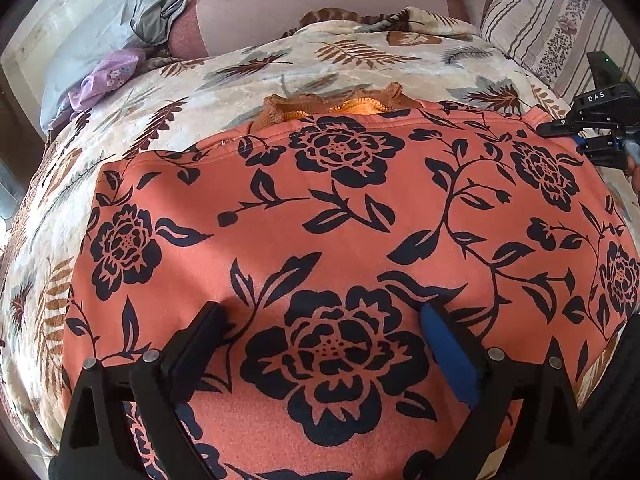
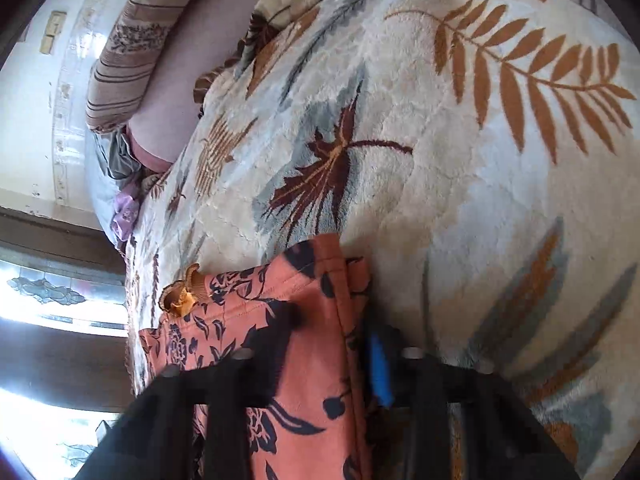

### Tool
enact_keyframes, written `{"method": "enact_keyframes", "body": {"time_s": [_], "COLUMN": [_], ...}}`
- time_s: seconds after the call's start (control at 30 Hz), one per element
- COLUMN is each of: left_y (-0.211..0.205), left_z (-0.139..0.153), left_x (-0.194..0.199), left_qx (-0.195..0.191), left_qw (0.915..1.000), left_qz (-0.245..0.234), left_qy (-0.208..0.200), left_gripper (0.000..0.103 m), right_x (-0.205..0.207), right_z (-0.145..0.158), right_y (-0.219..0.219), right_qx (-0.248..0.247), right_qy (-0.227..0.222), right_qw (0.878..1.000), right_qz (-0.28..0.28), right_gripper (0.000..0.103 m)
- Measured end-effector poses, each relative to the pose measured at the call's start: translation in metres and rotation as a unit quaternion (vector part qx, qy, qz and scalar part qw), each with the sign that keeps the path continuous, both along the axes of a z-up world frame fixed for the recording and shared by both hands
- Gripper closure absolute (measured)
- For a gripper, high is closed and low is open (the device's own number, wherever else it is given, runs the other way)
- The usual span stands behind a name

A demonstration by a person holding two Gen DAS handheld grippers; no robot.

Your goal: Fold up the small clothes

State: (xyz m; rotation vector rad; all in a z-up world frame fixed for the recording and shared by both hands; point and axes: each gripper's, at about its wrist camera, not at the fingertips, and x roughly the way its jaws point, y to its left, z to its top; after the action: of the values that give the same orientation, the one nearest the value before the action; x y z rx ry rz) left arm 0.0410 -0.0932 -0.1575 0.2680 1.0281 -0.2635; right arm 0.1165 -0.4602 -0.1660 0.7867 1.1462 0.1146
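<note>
Floral garment (image 1: 360, 216), salmon with black roses, lies spread flat on the leaf-print blanket (image 1: 224, 80) on the bed; orange knit piece (image 1: 332, 106) peeks out at its far edge. Left: purple cloth (image 1: 104, 80) and grey bundle (image 1: 156, 12) by the wall. Centre: left gripper (image 1: 324, 324) over the garment, jaws spread wide, nothing between them. Right: right gripper (image 2: 332, 344), blurred, at the garment's edge, fabric between the jaws; grip cannot be told. Striped pillow (image 1: 552, 28) far right.
</note>
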Motion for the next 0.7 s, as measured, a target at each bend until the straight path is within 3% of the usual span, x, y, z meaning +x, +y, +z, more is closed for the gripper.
{"method": "enact_keyframes", "body": {"time_s": [0.1,0.17,0.27,0.33,0.4,0.47,0.53,0.6,0.7], "left_y": [0.001,0.000,0.000,0.001,0.000,0.000,0.000,0.002,0.017], "left_z": [-0.001,-0.002,-0.001,-0.002,-0.002,-0.002,-0.002,0.001,0.025], "left_x": [0.001,0.002,0.003,0.003,0.002,0.002,0.002,0.003,-0.002], "left_qx": [-0.002,0.000,-0.001,-0.002,-0.002,-0.004,-0.005,-0.009,-0.033], "left_qw": [1.0000,1.0000,1.0000,1.0000,1.0000,1.0000,0.9999,0.9999,0.9992], "left_qz": [0.000,0.002,0.003,0.002,0.004,0.007,0.008,0.006,0.021], "left_qy": [-0.001,-0.003,0.000,-0.001,-0.003,-0.004,-0.006,-0.003,-0.011], "left_gripper": [0.001,0.001,0.000,0.000,0.000,0.000,0.000,0.000,0.001], "right_x": [-0.004,0.003,-0.002,-0.013,-0.030,-0.051,-0.073,-0.092,-0.108], "right_z": [0.025,0.013,0.010,0.022,0.045,0.070,0.089,0.094,0.066], "right_y": [0.012,0.014,0.011,0.007,0.006,0.011,0.031,0.061,0.094], "right_qx": [-0.079,-0.117,-0.109,-0.115,-0.128,-0.104,-0.068,-0.026,0.043], "right_qy": [-0.035,-0.008,-0.017,-0.016,-0.035,-0.068,-0.099,-0.123,-0.098], "right_qw": [0.996,0.993,0.994,0.992,0.989,0.989,0.990,0.992,0.994], "right_qz": [-0.002,0.000,-0.016,-0.044,-0.069,-0.085,-0.071,-0.033,-0.002], "right_gripper": [0.089,0.089,0.084,0.073,0.070,0.066,0.022,0.019,0.019]}}
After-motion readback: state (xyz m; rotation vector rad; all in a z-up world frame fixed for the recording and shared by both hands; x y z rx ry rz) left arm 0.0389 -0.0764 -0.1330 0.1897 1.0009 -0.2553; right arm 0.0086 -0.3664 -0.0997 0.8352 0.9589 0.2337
